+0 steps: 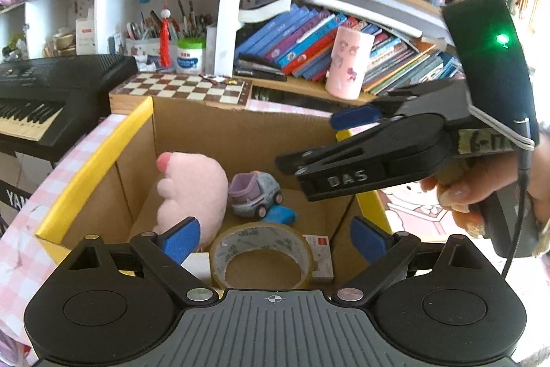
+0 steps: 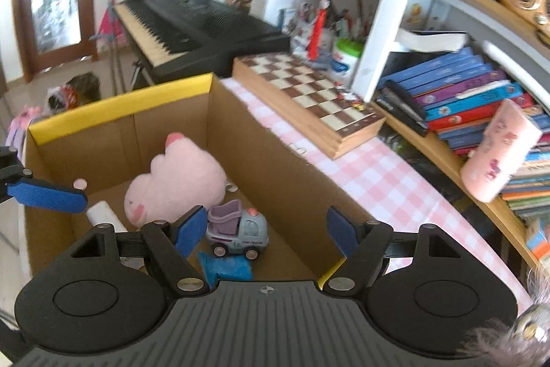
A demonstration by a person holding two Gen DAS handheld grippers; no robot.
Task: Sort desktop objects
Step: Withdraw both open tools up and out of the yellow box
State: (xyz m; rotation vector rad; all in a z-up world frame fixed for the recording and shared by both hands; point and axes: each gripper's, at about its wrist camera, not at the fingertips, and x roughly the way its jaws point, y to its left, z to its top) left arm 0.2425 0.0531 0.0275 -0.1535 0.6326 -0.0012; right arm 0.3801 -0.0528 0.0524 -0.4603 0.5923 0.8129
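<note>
1. My left gripper (image 1: 273,238) stands open with nothing between its blue ribbed pads, just above the box (image 1: 240,126).
2. My right gripper (image 2: 268,231) is also open and empty, above the box's near corner. Its black body reads "DAS" in the left view, with a strip marked "6-1", the rest unreadable.
3. Below the left gripper lies a roll of clear tape (image 1: 263,255), round and glossy, flat on the cardboard floor.
4. Beyond it: a small blue packet (image 2: 225,267), a grey and purple plastic toy truck (image 2: 237,233), and a soft pink plush (image 2: 172,177).
5. Past the box, on pink checked cloth (image 2: 374,174), sits a wooden chessboard (image 2: 309,95).
6. Farthest: a black keyboard (image 2: 192,23), partly lettered "YA".
</note>
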